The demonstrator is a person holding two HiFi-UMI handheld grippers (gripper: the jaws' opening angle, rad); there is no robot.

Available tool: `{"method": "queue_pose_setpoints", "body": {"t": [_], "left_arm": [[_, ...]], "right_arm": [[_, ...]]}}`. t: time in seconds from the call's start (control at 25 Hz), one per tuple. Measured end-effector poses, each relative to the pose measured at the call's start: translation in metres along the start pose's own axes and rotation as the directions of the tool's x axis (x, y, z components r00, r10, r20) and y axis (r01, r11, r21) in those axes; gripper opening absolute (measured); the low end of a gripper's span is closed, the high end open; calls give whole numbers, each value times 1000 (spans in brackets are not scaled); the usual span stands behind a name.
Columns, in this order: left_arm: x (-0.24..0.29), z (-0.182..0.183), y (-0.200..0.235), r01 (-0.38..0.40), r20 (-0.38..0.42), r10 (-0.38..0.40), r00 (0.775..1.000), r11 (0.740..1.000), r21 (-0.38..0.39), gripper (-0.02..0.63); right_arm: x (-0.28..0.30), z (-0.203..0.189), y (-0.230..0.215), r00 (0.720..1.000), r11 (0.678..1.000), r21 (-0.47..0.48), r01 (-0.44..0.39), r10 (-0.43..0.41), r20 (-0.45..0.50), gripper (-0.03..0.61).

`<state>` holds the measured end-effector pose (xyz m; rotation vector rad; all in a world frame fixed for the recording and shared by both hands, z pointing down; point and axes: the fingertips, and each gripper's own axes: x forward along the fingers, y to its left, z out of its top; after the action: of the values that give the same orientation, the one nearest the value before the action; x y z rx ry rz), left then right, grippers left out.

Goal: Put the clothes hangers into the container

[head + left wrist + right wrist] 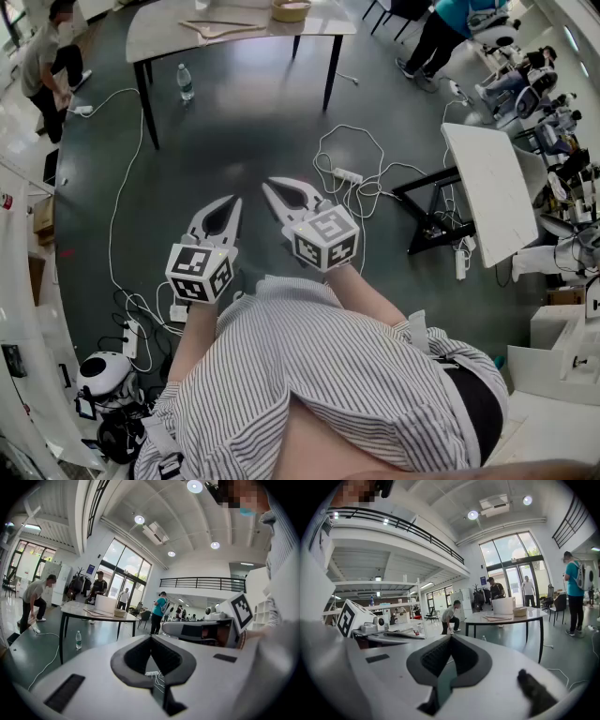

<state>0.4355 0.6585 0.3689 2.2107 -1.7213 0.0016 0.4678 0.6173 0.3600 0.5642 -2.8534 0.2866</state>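
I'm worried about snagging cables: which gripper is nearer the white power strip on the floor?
Right. The right gripper points just left of the power strip in the head view; the left gripper sits farther left, beyond the right one.

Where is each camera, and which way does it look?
Head view: on the person's head, looking down at floor, striped shirt, left tongs and right tongs.
Left gripper view: on the left tongs, looking past its jaws toward the table.
Right gripper view: on the right tongs, facing that table too.
All share the table.
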Motion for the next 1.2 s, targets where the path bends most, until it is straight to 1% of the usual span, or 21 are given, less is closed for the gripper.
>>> {"method": "queue_pose_setpoints", "body": {"t": [0.16, 0.36, 0.64, 0.76, 0.84, 0.92, 1.0, 1.2], "left_arm": [[-1, 1, -7, 15, -3, -15, 1000, 1000, 3, 11], [2, -2, -3, 15, -21, -15, 1000, 1000, 13, 11], [10, -2, -13, 29, -26, -29, 999, 1000, 7, 11], [12, -3, -13, 27, -23, -27, 999, 1000, -6, 11], [15, -5, -14, 21, -18, -22, 1000, 1000, -19, 11], [18, -9, -17, 17, -15, -18, 1000, 999, -43, 11], [21, -13, -18, 11, -17, -12, 1000, 998, -59, 11], [26, -23, -25, -11, -36, 9, 999, 999, -51, 11]], "right_arm": [[-8, 5, -5, 1000, 1000, 25, 3, -4, 19, 15], [-10, 4, -9, 1000, 1000, 1, 23, -23, 14, 15], [-21, -5, -17, 999, 999, 28, 39, -39, 5, 14], [-24, -4, -21, 999, 998, 48, 40, -41, 22, 15], [-25, -8, -25, 999, 996, 81, 31, -33, 27, 15], [-27, -16, -29, 1000, 994, 104, 19, -21, 12, 15], [-26, -21, -30, 1000, 995, 100, -1, 1, -5, 15], [-27, -31, -33, 998, 994, 99, -47, 50, -27, 15]]}}
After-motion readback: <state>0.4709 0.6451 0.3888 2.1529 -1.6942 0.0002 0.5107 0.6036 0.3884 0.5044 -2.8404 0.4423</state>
